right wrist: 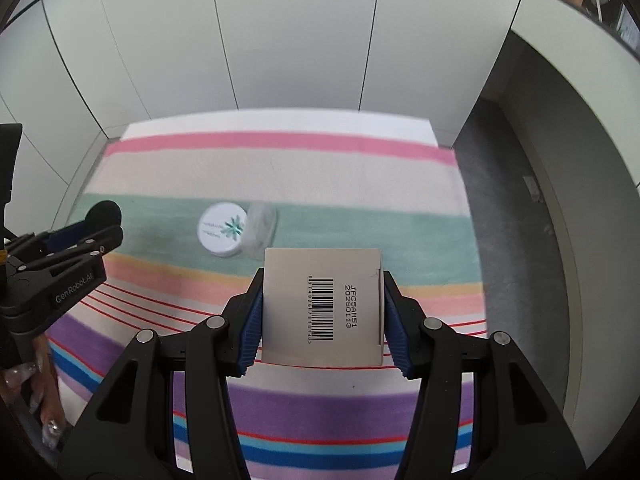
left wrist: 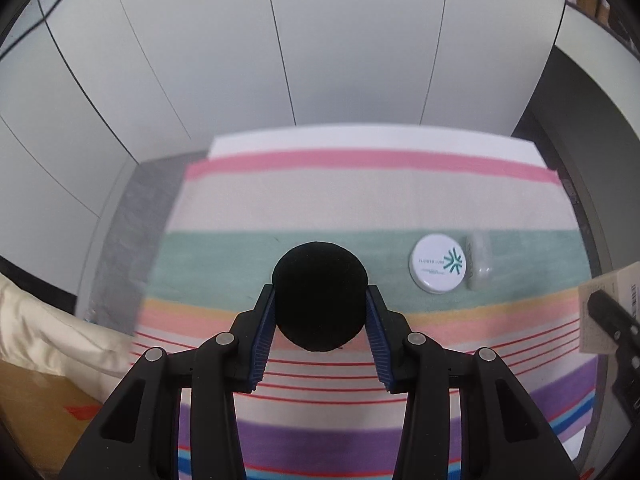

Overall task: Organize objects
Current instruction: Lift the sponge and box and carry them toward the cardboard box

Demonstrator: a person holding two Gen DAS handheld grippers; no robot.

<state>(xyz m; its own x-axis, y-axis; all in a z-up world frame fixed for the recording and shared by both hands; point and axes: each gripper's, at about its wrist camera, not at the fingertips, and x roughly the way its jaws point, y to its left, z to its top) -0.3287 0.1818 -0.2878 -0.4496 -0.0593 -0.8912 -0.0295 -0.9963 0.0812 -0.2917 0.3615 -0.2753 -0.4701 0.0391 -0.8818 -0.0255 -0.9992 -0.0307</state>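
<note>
My left gripper (left wrist: 320, 300) is shut on a round black object (left wrist: 320, 296), held above the striped cloth (left wrist: 280, 208). In the right wrist view the same left gripper (right wrist: 102, 224) shows at the left edge with the black object (right wrist: 105, 212) at its tip. My right gripper (right wrist: 323, 300) is shut on a beige box (right wrist: 322, 306) with a barcode on its face, also lifted off the cloth. A white round tin (left wrist: 438, 263) with a green logo lies on the green stripe, with a clear small jar (left wrist: 479, 260) touching its right side. The tin (right wrist: 221, 230) and jar (right wrist: 260, 228) sit just beyond the box.
The striped cloth (right wrist: 280, 184) covers a table against a white panelled wall (left wrist: 280, 40). A cream fabric (left wrist: 52, 328) and a brown cardboard box (left wrist: 40, 420) lie at the lower left. A hand (right wrist: 40, 392) holds the left gripper. Grey floor (right wrist: 500, 200) runs along the right.
</note>
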